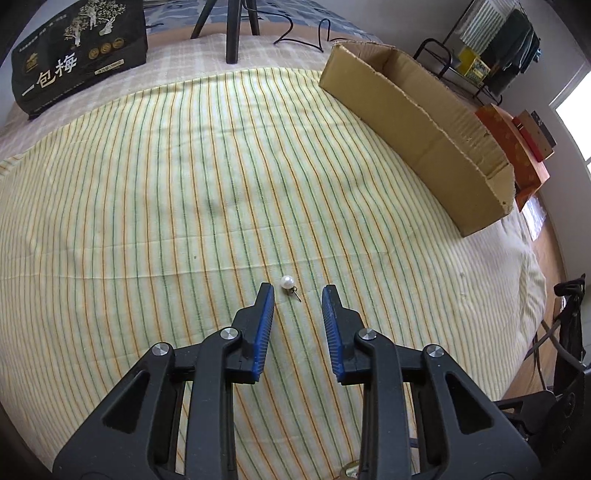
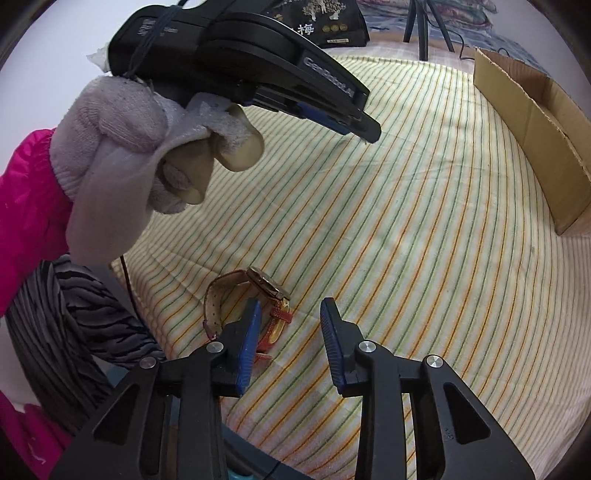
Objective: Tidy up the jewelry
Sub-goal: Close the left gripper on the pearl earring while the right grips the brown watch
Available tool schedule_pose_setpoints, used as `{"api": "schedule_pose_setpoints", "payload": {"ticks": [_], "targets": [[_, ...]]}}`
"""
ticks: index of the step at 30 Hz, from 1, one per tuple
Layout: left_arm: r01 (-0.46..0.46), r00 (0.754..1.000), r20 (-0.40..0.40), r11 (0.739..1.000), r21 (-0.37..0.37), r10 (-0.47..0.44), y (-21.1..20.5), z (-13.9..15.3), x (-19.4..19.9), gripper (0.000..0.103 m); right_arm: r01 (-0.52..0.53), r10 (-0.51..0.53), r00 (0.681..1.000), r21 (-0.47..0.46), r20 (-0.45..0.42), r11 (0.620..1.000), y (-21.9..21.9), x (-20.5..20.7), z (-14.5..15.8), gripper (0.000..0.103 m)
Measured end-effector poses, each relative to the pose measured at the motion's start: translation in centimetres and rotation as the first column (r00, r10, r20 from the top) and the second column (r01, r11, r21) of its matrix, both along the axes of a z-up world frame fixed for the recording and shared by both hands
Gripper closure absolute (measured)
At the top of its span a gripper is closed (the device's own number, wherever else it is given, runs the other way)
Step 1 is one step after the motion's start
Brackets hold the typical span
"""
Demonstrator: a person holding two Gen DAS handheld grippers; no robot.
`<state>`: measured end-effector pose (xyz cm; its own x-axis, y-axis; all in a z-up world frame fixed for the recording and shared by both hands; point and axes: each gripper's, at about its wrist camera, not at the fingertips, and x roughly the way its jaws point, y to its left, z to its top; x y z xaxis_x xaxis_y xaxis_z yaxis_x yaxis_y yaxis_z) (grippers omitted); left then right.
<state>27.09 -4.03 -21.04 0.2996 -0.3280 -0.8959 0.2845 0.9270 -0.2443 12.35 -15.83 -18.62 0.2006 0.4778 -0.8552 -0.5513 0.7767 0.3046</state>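
Observation:
A white pearl earring with a short pin lies on the striped cloth, just ahead of my left gripper, which is open and empty above it. In the right wrist view a wristwatch with a red and tan strap lies on the cloth, by the left finger of my right gripper, which is open and empty. The left gripper also shows there, held by a gloved hand, hovering over the cloth. An open cardboard box stands at the right.
A black printed box stands at the far left. Black tripod legs and a cable stand at the back. An orange box lies behind the cardboard box. The bed's edge and floor are on the right.

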Motion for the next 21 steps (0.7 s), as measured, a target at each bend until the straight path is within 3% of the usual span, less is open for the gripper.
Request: {"api": "schedule_pose_setpoints", "payload": {"ticks": [3,14,21], "targets": [[0.0,1.0,-0.005,1.0,0.008,0.0,-0.3,-0.5,0.3,0.076,-0.008,0.008,1.0,0.0,0.0,1.0,0.4,0.1,0.0,0.077],[0.011,1.0,0.004,0.999,0.036,-0.011,-0.8,-0.9,0.5,0.077,-0.021,0.021,1.0,-0.003,-0.005,1.0,1.8,0.2,-0.5,0.078],[0.013,1.0,0.021,0.999,0.048,-0.014,-0.5,-1.0,0.1,0.087,-0.044,0.044,0.999,-0.03,0.0,0.999,3.3,0.2,-1.1,0.086]]}}
